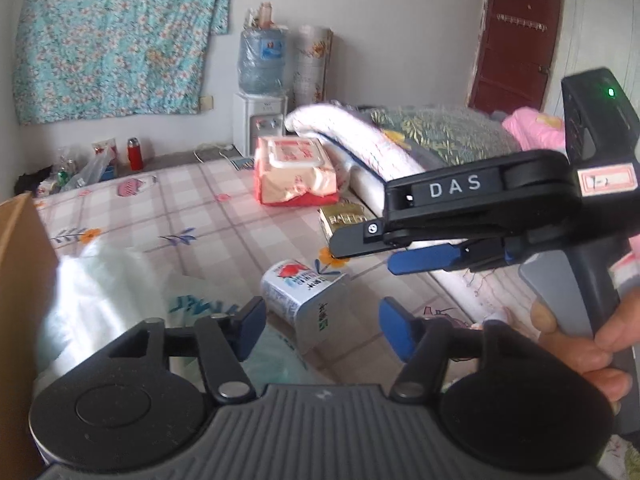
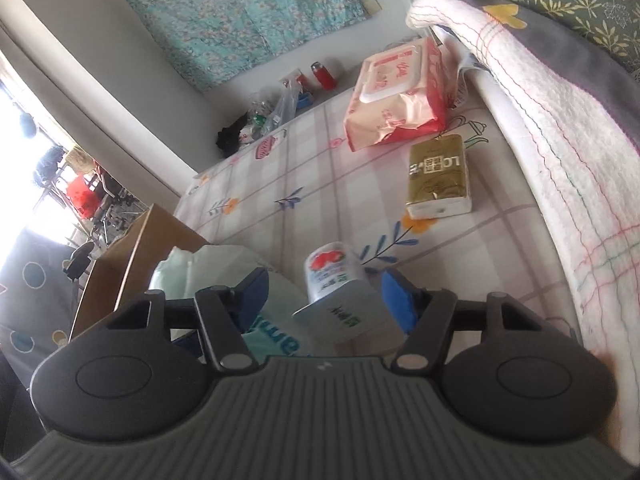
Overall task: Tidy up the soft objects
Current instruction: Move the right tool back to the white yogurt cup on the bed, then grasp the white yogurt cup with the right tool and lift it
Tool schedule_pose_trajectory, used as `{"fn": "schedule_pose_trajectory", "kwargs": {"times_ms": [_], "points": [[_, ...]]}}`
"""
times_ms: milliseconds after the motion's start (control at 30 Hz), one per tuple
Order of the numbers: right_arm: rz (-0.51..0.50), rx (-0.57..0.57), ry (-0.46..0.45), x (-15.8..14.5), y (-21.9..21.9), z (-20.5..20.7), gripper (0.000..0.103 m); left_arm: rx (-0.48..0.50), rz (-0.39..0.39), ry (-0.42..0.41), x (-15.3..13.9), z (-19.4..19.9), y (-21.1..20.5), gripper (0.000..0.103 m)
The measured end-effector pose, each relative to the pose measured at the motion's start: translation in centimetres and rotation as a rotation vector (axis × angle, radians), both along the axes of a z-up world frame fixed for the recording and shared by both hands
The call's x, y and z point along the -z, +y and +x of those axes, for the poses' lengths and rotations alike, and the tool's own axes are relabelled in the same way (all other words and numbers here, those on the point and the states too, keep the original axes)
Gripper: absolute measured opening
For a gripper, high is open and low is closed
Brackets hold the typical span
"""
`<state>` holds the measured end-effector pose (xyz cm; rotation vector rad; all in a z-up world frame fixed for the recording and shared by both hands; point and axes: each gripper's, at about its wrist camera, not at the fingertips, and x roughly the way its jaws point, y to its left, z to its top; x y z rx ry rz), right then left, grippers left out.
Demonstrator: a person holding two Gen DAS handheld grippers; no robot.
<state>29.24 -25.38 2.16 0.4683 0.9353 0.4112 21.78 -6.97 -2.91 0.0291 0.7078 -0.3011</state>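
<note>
A white tissue pack with a red flower print (image 1: 304, 300) (image 2: 340, 288) lies on the checked bed sheet, just ahead of both grippers. My left gripper (image 1: 322, 330) is open and empty above it. My right gripper (image 2: 324, 300) is open, its fingers either side of the pack; it also shows from the side in the left wrist view (image 1: 376, 254). A pale green plastic-wrapped pack (image 1: 120, 292) (image 2: 224, 276) lies at the left beside a cardboard box (image 1: 20, 280) (image 2: 132, 256). A pink wet-wipes pack (image 1: 294, 170) (image 2: 400, 96) and a gold tissue pack (image 2: 438, 176) (image 1: 344, 218) lie farther off.
Folded quilts and a green leaf-print pillow (image 1: 432, 136) (image 2: 560, 92) are stacked along the right. A water dispenser (image 1: 260, 92) stands at the far wall. A red flask (image 1: 135, 154) and clutter sit on the ledge beyond the bed.
</note>
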Motion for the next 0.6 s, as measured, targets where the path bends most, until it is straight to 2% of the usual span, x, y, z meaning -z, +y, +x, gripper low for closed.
{"fn": "schedule_pose_trajectory", "kwargs": {"times_ms": [133,400,467,600], "points": [[0.019,-0.008,0.043,1.7,-0.3,1.7,0.056,0.007,0.036,0.051,1.5,2.1,-0.9,0.045],[0.064,-0.034,0.12,4.6,0.4,3.4,0.051,-0.036,0.076,0.138,3.5,4.6,-0.9,0.03],[0.077,-0.04,0.136,5.3,0.6,3.8,0.049,-0.042,0.082,0.149,3.8,4.9,-1.1,0.021],[0.099,-0.048,0.149,5.6,0.7,3.8,0.049,-0.054,0.067,0.162,3.9,5.0,-1.0,0.019]]}}
